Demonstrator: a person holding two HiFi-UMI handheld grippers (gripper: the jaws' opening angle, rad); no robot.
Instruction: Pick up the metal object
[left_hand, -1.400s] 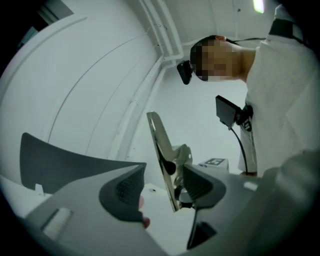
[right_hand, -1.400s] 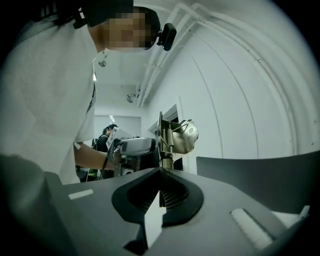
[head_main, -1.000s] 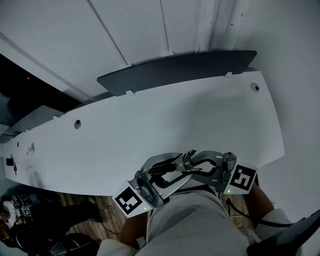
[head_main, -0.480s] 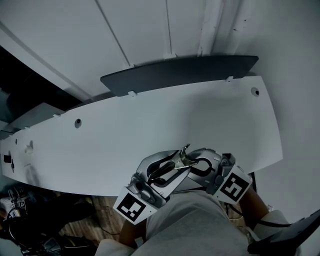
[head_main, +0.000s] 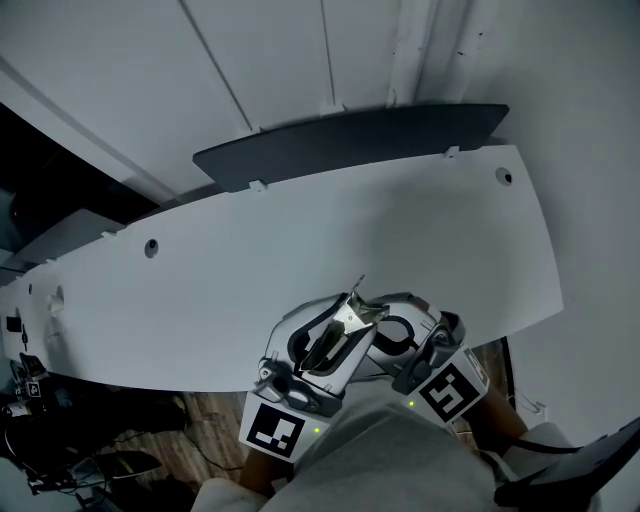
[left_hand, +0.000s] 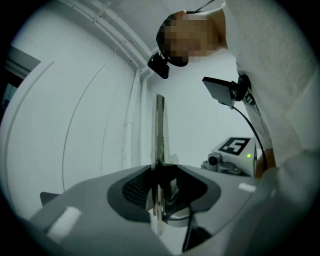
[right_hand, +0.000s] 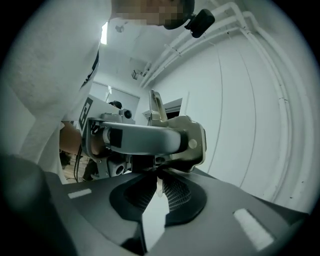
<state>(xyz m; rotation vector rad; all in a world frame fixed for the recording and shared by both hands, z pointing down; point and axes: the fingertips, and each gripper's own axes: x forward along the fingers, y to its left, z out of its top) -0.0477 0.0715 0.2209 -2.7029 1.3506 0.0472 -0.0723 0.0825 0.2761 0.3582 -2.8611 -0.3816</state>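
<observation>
The metal object (head_main: 352, 311), a shiny thin clip-like piece, is held up over the near edge of the white table (head_main: 300, 255), close to the person's body. My left gripper (head_main: 338, 338) is shut on it. In the left gripper view the metal strip (left_hand: 159, 130) rises straight up from between the left gripper's (left_hand: 159, 194) pads. My right gripper (head_main: 378, 332) meets it from the right with its jaws opening. In the right gripper view a thin tip of metal (right_hand: 159, 184) sits in the narrow gap of the right gripper (right_hand: 159, 189), and the left gripper's body (right_hand: 145, 140) fills the space just ahead.
A dark grey panel (head_main: 350, 145) runs along the table's far edge against the white wall. Small holes (head_main: 151, 246) dot the tabletop. Wooden floor (head_main: 205, 420) and dark clutter (head_main: 40, 440) lie below the table's left end. The person's light trousers (head_main: 400, 460) fill the bottom.
Both grippers have shifted slightly left and closer together. The metal object has tilted more upright. The right gripper's jaws have parted from shut.
</observation>
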